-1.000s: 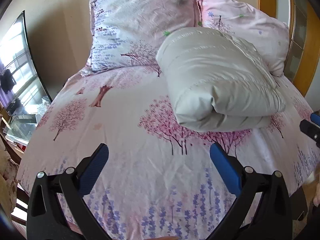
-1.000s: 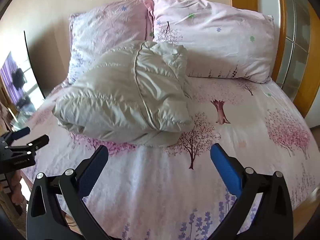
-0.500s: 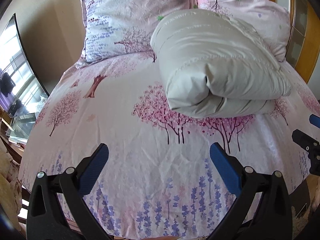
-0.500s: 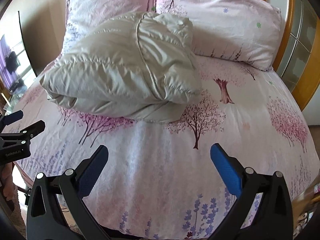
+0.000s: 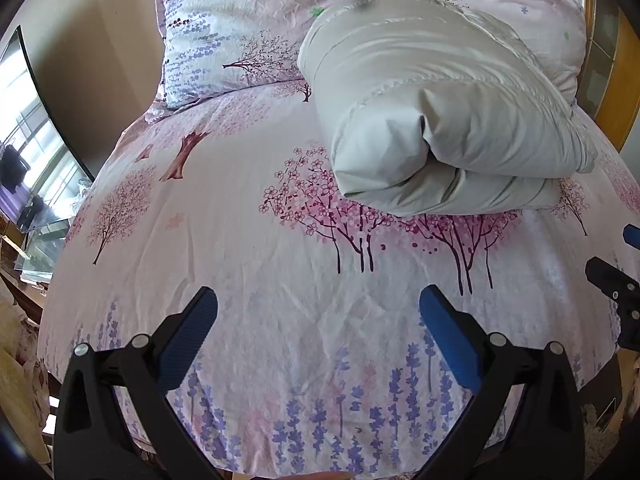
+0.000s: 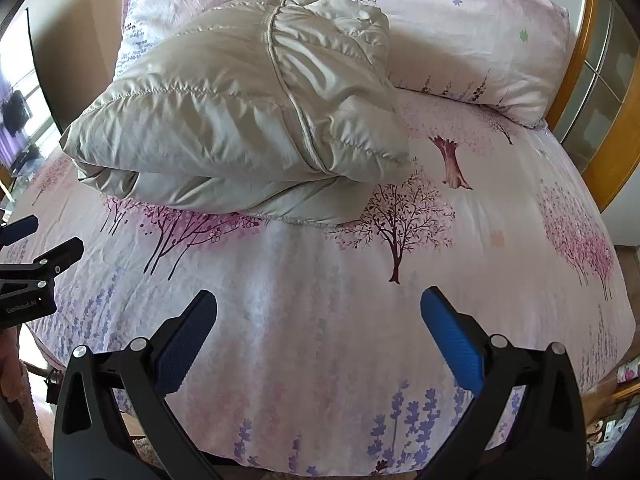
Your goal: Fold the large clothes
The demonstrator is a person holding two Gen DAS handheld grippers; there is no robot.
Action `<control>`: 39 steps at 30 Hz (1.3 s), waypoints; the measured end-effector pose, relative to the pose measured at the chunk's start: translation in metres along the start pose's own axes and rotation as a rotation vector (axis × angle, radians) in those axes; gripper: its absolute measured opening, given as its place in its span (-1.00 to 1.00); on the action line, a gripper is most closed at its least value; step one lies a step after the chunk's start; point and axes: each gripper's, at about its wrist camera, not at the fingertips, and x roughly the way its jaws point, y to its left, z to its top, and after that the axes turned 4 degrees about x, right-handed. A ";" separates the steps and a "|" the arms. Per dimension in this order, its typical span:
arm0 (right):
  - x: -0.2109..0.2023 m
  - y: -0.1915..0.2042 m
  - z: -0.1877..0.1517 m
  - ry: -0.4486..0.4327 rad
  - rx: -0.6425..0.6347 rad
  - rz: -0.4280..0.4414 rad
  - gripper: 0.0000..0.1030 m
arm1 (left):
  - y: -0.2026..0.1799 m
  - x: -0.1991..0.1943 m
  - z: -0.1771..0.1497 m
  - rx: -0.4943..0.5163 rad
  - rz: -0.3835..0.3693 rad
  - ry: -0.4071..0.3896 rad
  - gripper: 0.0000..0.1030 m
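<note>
A pale grey puffy jacket [image 5: 432, 112] lies folded into a thick bundle on the pink floral bed sheet [image 5: 280, 264], close to the pillows. It also shows in the right wrist view [image 6: 240, 112]. My left gripper [image 5: 318, 308] is open and empty, above the sheet in front of the jacket's left end. My right gripper [image 6: 318, 308] is open and empty, above the sheet in front of the jacket's right end. Each gripper shows at the edge of the other's view, the right one [image 5: 616, 280] and the left one [image 6: 36, 268].
Two floral pillows [image 5: 240, 24] [image 6: 472, 36] lean at the head of the bed behind the jacket. A wooden-framed glass panel [image 6: 600, 80] stands to the right. A dark screen [image 5: 36, 128] and a glass table stand to the left. The bed's front edge is just below the grippers.
Both grippers have moved forward and tilted down toward the bed, so the jacket looks larger and nearer. Both stayed open. The jacket has not moved.
</note>
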 end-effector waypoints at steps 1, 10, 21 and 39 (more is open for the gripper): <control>0.001 -0.001 0.000 0.001 -0.001 0.001 0.97 | 0.001 0.001 0.000 -0.001 -0.001 0.000 0.96; 0.003 -0.005 0.001 0.005 0.002 0.002 0.97 | -0.003 0.001 0.000 0.007 0.001 -0.001 0.96; 0.007 -0.005 0.001 0.012 0.007 0.005 0.97 | -0.004 0.001 0.000 0.007 0.002 0.000 0.96; 0.011 -0.004 -0.001 0.019 0.011 0.008 0.97 | -0.003 0.004 0.000 0.003 0.000 0.006 0.96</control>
